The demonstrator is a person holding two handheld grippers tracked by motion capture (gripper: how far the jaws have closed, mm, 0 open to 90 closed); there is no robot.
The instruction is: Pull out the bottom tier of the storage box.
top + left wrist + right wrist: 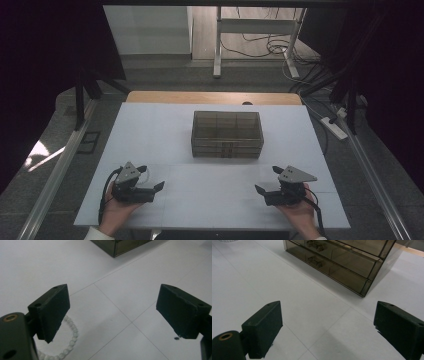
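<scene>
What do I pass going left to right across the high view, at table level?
Left gripper → smoky drawer box, farther back mid-table → right gripper. Both grippers are open and held near the front edge of the white table.

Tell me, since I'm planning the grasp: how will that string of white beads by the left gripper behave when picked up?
The string of white beads lies in a loose curve on the table, so it will probably hang limp and swing rather than keep its shape. The beads look small, round and glossy, so they may slip or roll between the open jaws of the left gripper. It looks light.
</scene>
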